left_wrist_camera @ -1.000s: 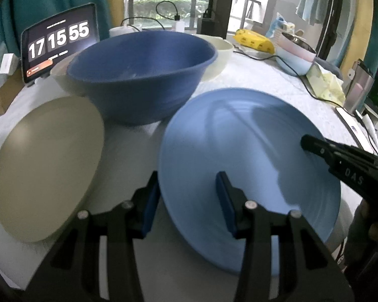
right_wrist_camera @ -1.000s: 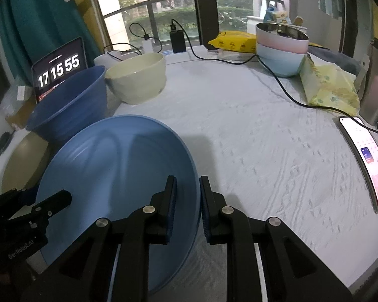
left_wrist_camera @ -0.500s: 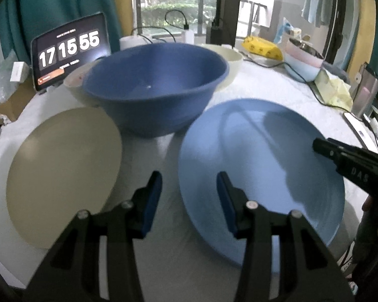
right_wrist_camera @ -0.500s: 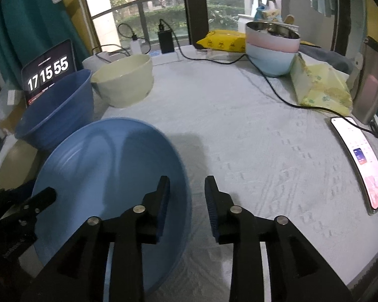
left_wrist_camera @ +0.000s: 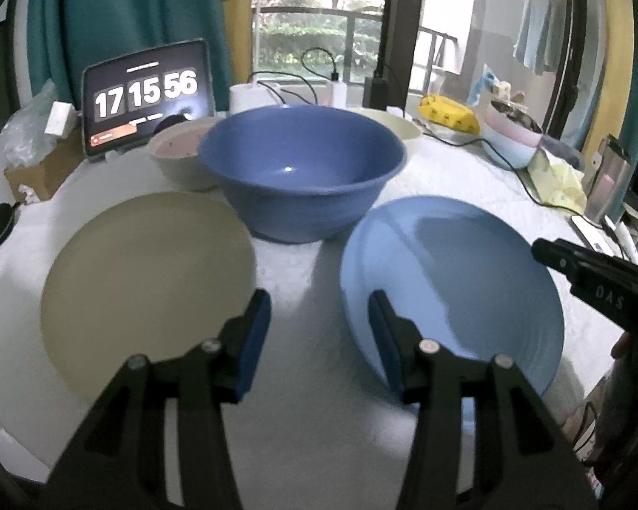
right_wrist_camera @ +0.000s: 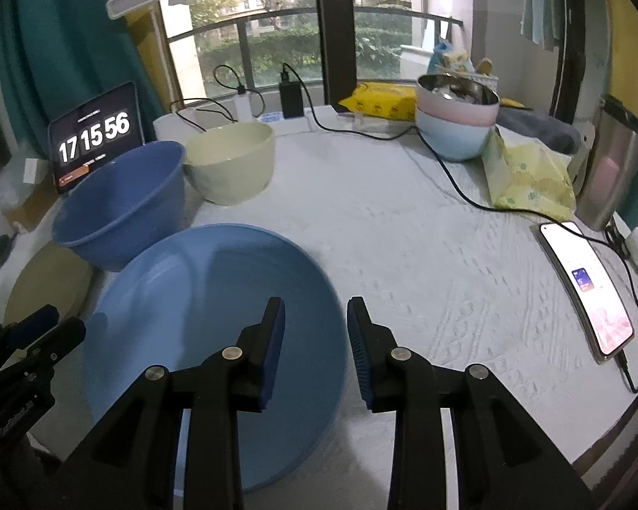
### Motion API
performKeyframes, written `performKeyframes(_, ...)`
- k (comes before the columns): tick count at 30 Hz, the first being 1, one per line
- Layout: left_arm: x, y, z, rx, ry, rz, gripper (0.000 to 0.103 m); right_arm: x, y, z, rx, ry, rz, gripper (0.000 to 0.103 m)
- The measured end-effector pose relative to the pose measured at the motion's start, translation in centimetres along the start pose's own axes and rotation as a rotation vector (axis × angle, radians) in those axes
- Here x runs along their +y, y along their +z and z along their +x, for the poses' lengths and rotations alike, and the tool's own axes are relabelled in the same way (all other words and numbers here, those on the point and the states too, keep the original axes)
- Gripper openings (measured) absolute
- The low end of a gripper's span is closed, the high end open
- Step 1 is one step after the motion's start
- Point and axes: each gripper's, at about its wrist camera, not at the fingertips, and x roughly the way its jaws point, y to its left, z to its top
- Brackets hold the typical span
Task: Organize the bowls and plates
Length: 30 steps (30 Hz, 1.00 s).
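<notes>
Right gripper [right_wrist_camera: 314, 327]: jaws part open, just been opening, nothing between pads, hovering over right rim of light blue plate [right_wrist_camera: 200, 297]. Left gripper [left_wrist_camera: 319, 323]: jaws wider, just been opening, empty, over bare cloth between beige plate [left_wrist_camera: 140, 280] and light blue plate. Both plates flat at near edge of table [right_wrist_camera: 425, 233]; dark blue bowl [left_wrist_camera: 302, 170] behind them, cream bowl [right_wrist_camera: 229, 161] further back. Plates likely stiff, smooth, light, maybe slippery; best pinch at rim, shallow grip, lift level.
</notes>
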Motion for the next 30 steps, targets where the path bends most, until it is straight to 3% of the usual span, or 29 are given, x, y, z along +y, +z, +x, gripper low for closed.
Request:
performKeyframes(3, 0.7, -0.1, -0.7, -0.018, 0.005, -0.013, 0.051, 0.9, 0.0, -0.4, -0.005, 0.009, -0.012, 0.032)
performKeyframes(9, 2.5, -0.2, -2.1, -0.055, 0.012, -0.052, 0.063, 2.8, 0.3, -1.3, -0.022, 0.030, -0.045, 0.033)
performKeyframes(30, 9.0, -1.0, -3.8, -0.099, 0.084, -0.136, 0.064, 9.5, 0.8, -1.2, -0.026, 0.083, -0.152, 0.033)
